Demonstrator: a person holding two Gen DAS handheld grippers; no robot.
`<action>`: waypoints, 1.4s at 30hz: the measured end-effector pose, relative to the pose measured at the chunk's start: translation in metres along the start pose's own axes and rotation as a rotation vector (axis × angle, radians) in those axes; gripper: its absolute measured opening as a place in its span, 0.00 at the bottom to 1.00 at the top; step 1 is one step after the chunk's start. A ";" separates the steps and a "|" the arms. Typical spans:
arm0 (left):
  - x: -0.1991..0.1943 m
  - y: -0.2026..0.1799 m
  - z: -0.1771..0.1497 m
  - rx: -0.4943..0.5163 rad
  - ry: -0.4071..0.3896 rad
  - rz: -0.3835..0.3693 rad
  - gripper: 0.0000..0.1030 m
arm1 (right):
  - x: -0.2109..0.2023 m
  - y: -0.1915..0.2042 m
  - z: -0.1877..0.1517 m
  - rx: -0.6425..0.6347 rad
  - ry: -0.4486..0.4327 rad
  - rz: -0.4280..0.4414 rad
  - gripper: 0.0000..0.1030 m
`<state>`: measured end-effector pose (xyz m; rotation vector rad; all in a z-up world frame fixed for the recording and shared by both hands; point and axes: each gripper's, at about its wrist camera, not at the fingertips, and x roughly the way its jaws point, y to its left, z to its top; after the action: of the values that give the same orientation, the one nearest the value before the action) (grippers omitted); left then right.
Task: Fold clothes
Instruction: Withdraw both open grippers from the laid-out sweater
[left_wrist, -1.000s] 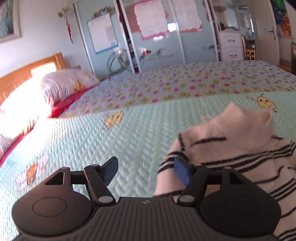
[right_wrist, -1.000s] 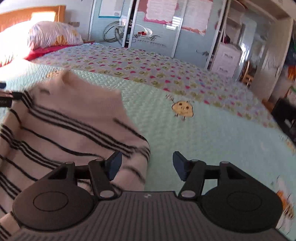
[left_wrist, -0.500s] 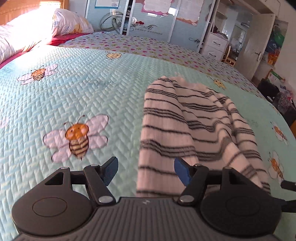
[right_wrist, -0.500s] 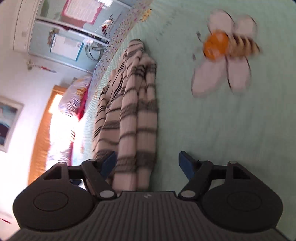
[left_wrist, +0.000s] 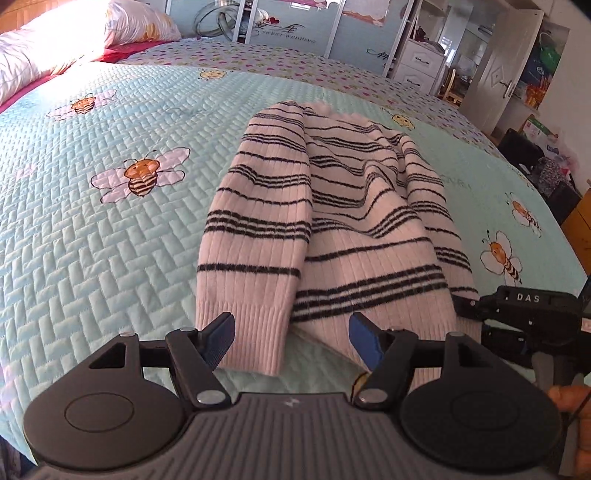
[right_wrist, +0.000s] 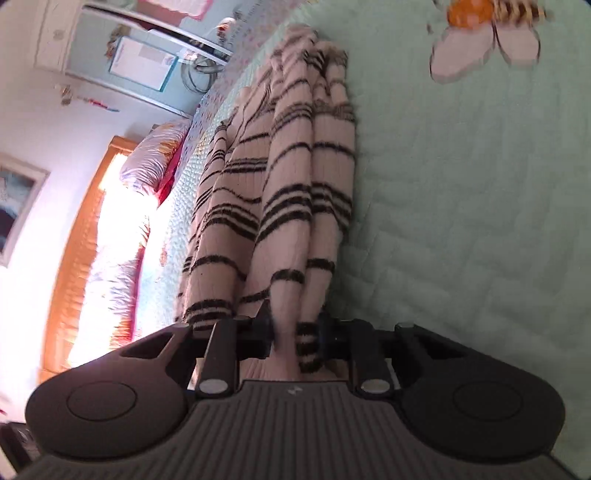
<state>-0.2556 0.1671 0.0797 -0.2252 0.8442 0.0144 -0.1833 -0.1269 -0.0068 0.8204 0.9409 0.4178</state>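
A: Where's the sweater (left_wrist: 328, 206)?
B: On the bed (left_wrist: 92, 236), long axis near to far.
A: Who's got it?
B: Right gripper (right_wrist: 295, 338), jaws just closed, pinching the near right hem. Left gripper (left_wrist: 291, 339) spread, cuff between, unpinched.

On the bed there is one striped sweater (left_wrist: 325, 206) and two pillows (left_wrist: 66, 40) in the upper left of the frame. I count seven bee pictures (left_wrist: 142, 175) on the quilt (left_wrist: 92, 266) in the left wrist view.
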 end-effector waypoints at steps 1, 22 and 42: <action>0.000 -0.001 -0.003 0.004 0.010 0.004 0.69 | -0.004 0.004 0.001 -0.048 -0.020 -0.022 0.20; 0.020 0.000 -0.015 -0.095 0.098 0.003 0.69 | -0.062 -0.039 0.050 -0.128 -0.154 -0.024 0.66; 0.024 0.026 -0.016 -0.165 0.081 0.024 0.69 | -0.123 -0.040 0.085 -0.023 -0.357 0.005 0.06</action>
<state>-0.2545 0.1873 0.0465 -0.3726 0.9273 0.0986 -0.1795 -0.2679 0.0567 0.8433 0.6018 0.2738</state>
